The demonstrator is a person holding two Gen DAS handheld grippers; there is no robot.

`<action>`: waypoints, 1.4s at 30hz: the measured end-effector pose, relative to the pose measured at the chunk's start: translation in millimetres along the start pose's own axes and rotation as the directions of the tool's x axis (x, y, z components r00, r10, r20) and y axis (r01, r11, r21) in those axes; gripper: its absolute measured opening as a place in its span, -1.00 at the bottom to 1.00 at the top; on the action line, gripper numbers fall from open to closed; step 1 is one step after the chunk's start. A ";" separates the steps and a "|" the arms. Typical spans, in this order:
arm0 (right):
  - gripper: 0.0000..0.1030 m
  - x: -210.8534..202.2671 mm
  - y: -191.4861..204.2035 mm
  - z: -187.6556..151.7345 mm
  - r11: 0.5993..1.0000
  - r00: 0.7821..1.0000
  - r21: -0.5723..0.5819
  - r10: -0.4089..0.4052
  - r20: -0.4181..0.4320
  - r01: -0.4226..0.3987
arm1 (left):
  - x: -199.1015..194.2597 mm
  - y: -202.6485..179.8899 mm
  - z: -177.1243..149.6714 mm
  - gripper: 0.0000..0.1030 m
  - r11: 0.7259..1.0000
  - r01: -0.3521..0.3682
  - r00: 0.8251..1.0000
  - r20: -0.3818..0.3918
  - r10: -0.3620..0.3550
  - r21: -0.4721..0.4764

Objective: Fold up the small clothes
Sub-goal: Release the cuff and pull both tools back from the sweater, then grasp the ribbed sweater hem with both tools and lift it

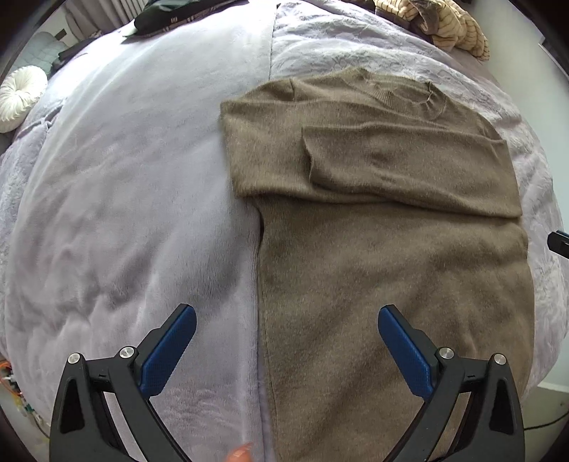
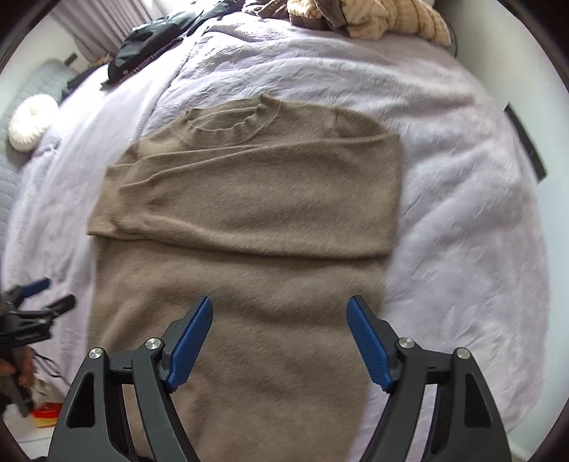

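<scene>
A brown knit sweater (image 1: 391,248) lies flat on the lilac bedspread (image 1: 124,213), neck at the far end, both sleeves folded across its chest. My left gripper (image 1: 287,314) hangs open above the sweater's left edge near the hem, nothing between its blue pads. In the right wrist view the same sweater (image 2: 249,231) fills the middle, and my right gripper (image 2: 280,305) stands open over its lower body, clear of the cloth. The left gripper (image 2: 46,295) shows at the left edge there, with a hand below it.
A cream and brown heap of clothes (image 2: 373,17) sits at the bed's far end. Dark garments (image 2: 149,46) lie at the far left. A round white cushion (image 2: 30,124) rests off the left side. The bedspread (image 2: 462,213) spreads right of the sweater.
</scene>
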State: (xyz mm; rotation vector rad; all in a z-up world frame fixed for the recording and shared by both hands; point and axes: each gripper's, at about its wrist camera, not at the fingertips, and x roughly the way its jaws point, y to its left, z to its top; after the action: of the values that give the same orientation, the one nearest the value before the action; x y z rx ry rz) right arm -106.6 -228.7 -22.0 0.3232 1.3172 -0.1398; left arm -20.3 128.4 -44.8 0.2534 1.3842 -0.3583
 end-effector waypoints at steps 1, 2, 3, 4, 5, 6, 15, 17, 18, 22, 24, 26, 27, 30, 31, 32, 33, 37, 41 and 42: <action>0.56 0.4 -4.6 -4.4 0.998 0.999 0.034 0.050 -0.009 -0.049 | 2.4 1.1 -3.1 0.99 1.000 0.010 1.000 -0.015 -0.010 0.000; 0.56 1.6 -10.9 -9.4 0.991 0.994 0.079 0.108 -0.016 -0.107 | 4.4 2.0 -6.1 0.99 1.000 0.016 1.000 -0.026 -0.016 -0.001; 0.56 2.6 -15.1 -13.4 0.984 0.989 0.110 0.145 -0.021 -0.141 | 7.4 3.9 -11.0 0.99 1.000 0.023 0.999 -0.042 -0.023 -0.004; 0.56 4.8 -22.8 -19.8 0.968 0.980 0.162 0.196 -0.024 -0.190 | 9.2 4.8 -14.2 0.99 1.000 0.028 0.998 -0.052 -0.028 -0.007; 0.56 7.4 -31.1 -26.9 0.950 0.971 0.215 0.238 -0.026 -0.227 | 11.6 6.0 -18.3 0.99 0.999 0.033 0.997 -0.065 -0.034 -0.009; 0.56 10.0 -38.3 -33.8 0.934 0.965 0.258 0.261 -0.027 -0.245 | 14.0 7.6 -22.6 0.99 0.999 0.036 0.996 -0.079 -0.036 -0.011; 0.56 23.7 -90.2 -93.3 0.863 0.945 0.444 0.312 -0.097 -0.240 | 33.9 18.6 -62.7 0.99 0.985 0.170 0.963 -0.209 -0.171 -0.024; 0.56 25.2 -100.8 -109.1 0.843 0.934 0.477 0.339 -0.111 -0.249 | 38.0 18.9 -72.5 0.99 0.981 0.196 0.952 -0.235 -0.194 -0.016; 0.56 26.5 -105.3 -117.5 0.828 0.925 0.496 0.360 -0.116 -0.260 | 39.7 18.0 -77.0 0.99 0.978 0.209 0.947 -0.246 -0.204 -0.007; 0.56 35.7 -116.5 -150.8 0.760 0.878 0.571 0.460 -0.134 -0.311 | 48.0 8.2 -92.4 0.99 0.972 0.231 0.930 -0.302 -0.211 0.032; 0.56 41.9 -115.8 -164.1 0.729 0.853 0.596 0.505 -0.134 -0.337 | 50.9 1.2 -97.2 0.99 0.970 0.240 0.924 -0.316 -0.215 0.043; 0.56 48.7 -111.9 -175.1 0.695 0.823 0.619 0.552 -0.134 -0.365 | 53.1 -4.2 -101.1 0.99 0.967 0.251 0.919 -0.326 -0.223 0.045; 0.56 51.3 -108.3 -179.8 0.685 0.811 0.623 0.570 -0.135 -0.377 | 54.0 -6.3 -102.6 0.99 0.966 0.256 0.916 -0.331 -0.228 0.043; 0.56 55.7 -94.3 -183.8 0.683 0.779 0.603 0.607 -0.155 -0.412 | 54.7 -13.2 -107.8 0.99 0.961 0.272 0.907 -0.343 -0.244 0.038; 0.56 55.9 -91.9 -184.4 0.684 0.774 0.598 0.613 -0.160 -0.419 | 54.9 -14.3 -108.6 0.99 0.960 0.278 0.905 -0.347 -0.247 0.040; 0.56 56.2 -89.5 -184.6 0.682 0.766 0.594 0.622 -0.163 -0.427 | 54.9 -16.2 -109.5 0.99 0.959 0.281 0.903 -0.349 -0.249 0.043; 0.56 56.8 -87.7 -184.1 0.680 0.759 0.591 0.629 -0.165 -0.435 | 55.2 -18.0 -110.6 0.99 0.957 0.285 0.901 -0.354 -0.251 0.047; 0.58 58.2 -83.1 -183.2 0.657 0.732 0.592 0.662 -0.158 -0.467 | 57.2 -24.3 -119.2 0.99 0.951 0.303 0.890 -0.372 -0.264 0.052; 0.59 60.8 -78.6 -186.3 0.604 0.678 0.605 0.722 -0.139 -0.519 | 61.8 -21.5 -138.3 0.99 0.931 0.365 0.849 -0.415 -0.327 0.013; 0.59 61.9 -77.0 -187.8 0.599 0.671 0.605 0.728 -0.140 -0.524 | 63.5 -21.5 -143.0 0.99 0.923 0.384 0.834 -0.429 -0.347 -0.001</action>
State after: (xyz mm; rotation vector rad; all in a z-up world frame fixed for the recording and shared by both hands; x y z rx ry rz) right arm -286.7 -238.2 -133.7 1.3498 1.4438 0.2054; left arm -149.3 156.8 -131.2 0.1360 1.8567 -0.7162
